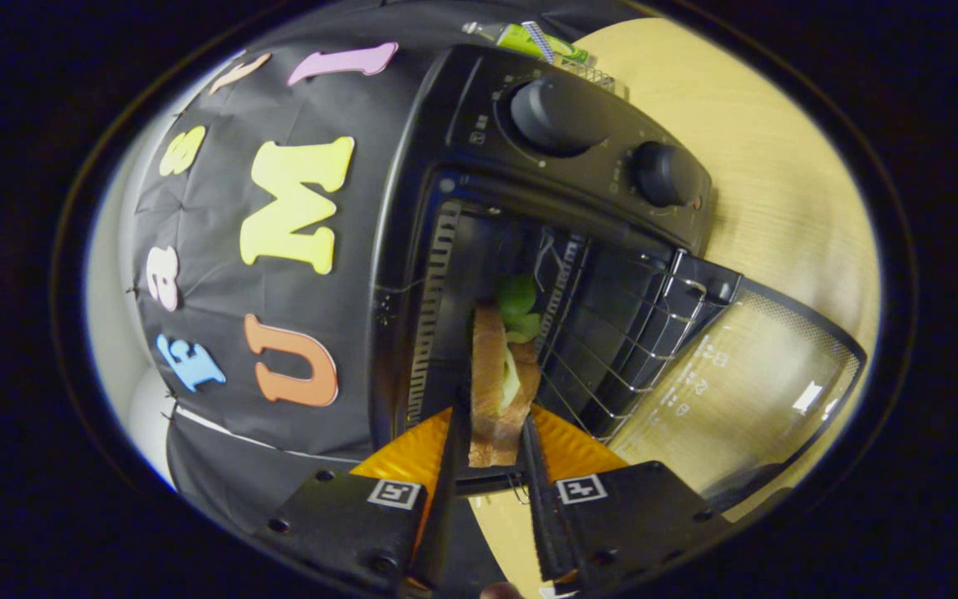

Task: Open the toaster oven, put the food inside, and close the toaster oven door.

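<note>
A: Toaster oven (529, 249), first entry. State of it?

B: Black body, seen heavily tilted. Door (745, 374) dropped fully open, glass pane lying out over the pale wooden table (778, 166). Two round knobs on the control panel, a larger knob (554, 116) and a smaller knob (666, 175) beside it. Wire rack (612, 349) visible inside the cavity.

A: The food?

B: Sandwich (500, 383), bread slices with green leaf showing at its far end. It stands on edge at the mouth of the oven, far end already past the opening and level with the rack, near end out toward the fingers.

A: Gripper?

B: Gripper (491, 449) clamped on the sandwich. Both fingers press the bread, one on each flat side, gap narrow.

A: Anything under it?

B: Orange plate (412, 453), ridged rim, just in front of the oven opening, below the fingers and the sandwich's near end. Cannot tell if the sandwich touches it.

A: Behind the oven?

B: Green object (537, 42) on the table past the knob end of the oven. Too small to identify. Black cloth wall on the oven's other side.
</note>
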`<state>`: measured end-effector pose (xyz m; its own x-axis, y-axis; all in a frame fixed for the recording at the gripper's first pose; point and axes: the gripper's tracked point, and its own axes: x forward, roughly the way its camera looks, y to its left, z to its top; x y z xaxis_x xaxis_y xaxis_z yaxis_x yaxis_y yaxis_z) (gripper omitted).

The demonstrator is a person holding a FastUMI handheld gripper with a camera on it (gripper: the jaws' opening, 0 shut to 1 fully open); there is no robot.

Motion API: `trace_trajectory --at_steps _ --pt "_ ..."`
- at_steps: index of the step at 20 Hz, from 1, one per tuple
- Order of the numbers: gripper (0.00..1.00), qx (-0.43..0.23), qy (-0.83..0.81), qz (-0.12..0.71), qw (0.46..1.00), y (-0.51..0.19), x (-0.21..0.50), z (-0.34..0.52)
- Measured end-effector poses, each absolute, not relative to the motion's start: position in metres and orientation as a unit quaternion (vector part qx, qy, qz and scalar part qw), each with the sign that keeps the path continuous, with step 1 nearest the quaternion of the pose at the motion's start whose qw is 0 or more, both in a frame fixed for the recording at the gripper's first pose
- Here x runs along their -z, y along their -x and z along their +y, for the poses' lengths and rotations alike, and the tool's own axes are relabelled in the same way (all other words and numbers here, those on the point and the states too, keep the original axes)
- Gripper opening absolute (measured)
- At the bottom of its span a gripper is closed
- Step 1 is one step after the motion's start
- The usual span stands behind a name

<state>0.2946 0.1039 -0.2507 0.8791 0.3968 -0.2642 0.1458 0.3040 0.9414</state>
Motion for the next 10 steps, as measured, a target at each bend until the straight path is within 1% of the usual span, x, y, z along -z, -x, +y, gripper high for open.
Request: trace_trajectory --at_steps 1,4,6,7,10 --pt "0.6 -0.084 -0.572 0.241 0.779 -0.291 0.251 0.108" --pt "0.76 -0.086 -0.545 0.266 0.79 -0.281 0.254 0.116" --pt "0.79 -0.074 -0.512 0.298 0.802 -0.272 0.264 0.118" --pt "0.82 -0.071 -0.491 0.316 0.809 -0.266 0.268 0.119" --pt "0.85 -0.076 -0.47 0.333 0.814 -0.255 0.266 0.124"
